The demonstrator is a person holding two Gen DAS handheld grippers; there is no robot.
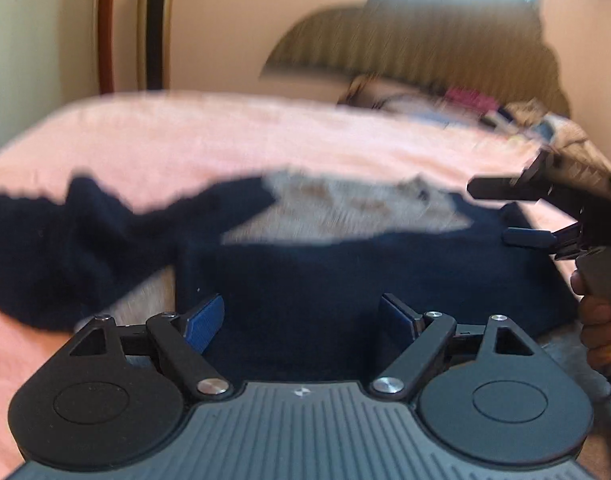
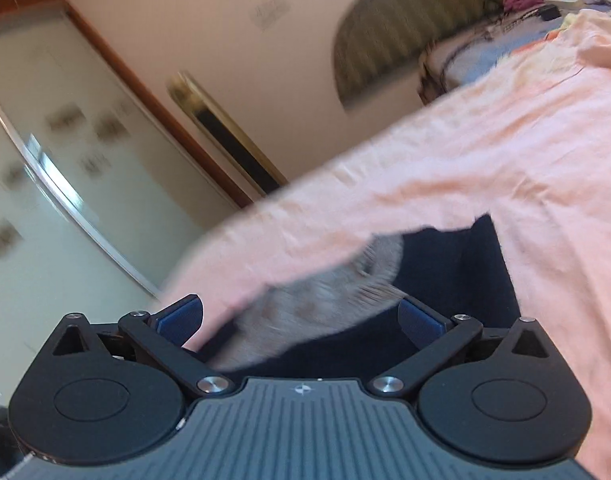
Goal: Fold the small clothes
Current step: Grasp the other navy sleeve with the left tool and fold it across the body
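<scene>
navy garment with pale lining lies on the pink bedsheet, one sleeve trailing left. left gripper, fingers spread wide, hovers at its near hem; right gripper, likewise spread, at its right edge. bare sheet extends beyond toward the headboard.

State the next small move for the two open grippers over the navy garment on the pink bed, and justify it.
Probably lower the left gripper and close on the navy garment. Both it and the right gripper are open and hold nothing, and the garment lies rumpled on the pink sheet.
</scene>
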